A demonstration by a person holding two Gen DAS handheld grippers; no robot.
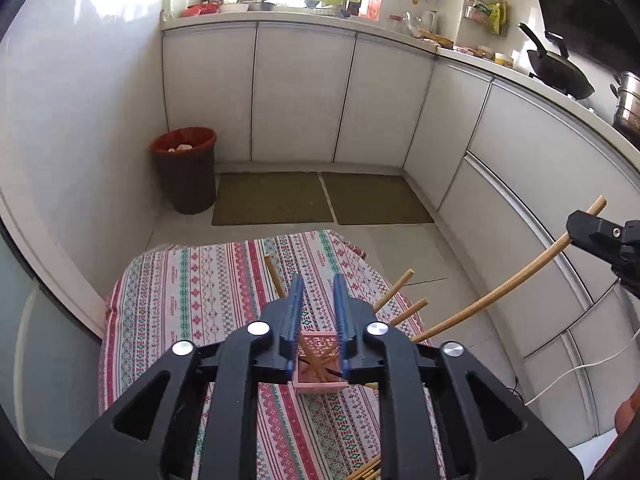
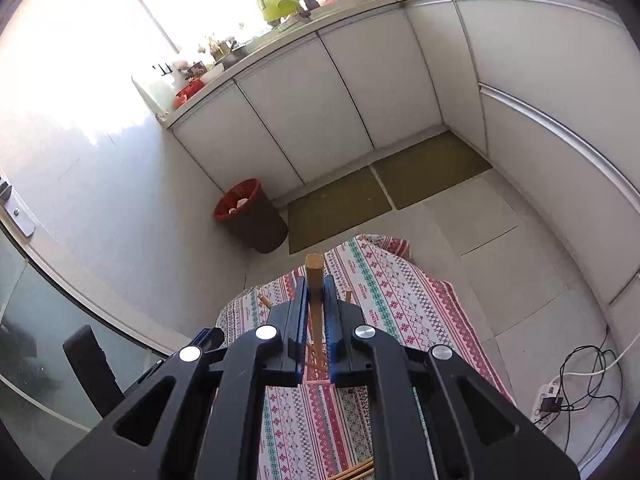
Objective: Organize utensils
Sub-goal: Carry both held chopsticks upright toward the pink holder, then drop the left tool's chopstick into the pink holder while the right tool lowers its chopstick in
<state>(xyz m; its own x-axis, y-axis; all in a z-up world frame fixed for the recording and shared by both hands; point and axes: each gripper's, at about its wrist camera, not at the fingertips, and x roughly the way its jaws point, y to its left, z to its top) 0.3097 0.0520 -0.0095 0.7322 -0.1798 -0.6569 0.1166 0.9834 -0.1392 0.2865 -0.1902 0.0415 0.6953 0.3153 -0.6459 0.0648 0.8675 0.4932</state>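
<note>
A pink lattice holder stands on a small table covered with a striped patterned cloth. Several wooden chopsticks lean out of it. My left gripper hovers over the holder, its blue pads slightly apart with nothing between them. At the right edge of the left wrist view, my right gripper pinches a long chopstick near its top, and its lower end runs down toward the holder. In the right wrist view the right gripper is shut on that chopstick, above the holder.
More chopsticks lie on the cloth near the table's front edge. A brown bin with a red liner stands by the wall beyond two floor mats. White cabinets ring the floor. Cables and a power strip lie right of the table.
</note>
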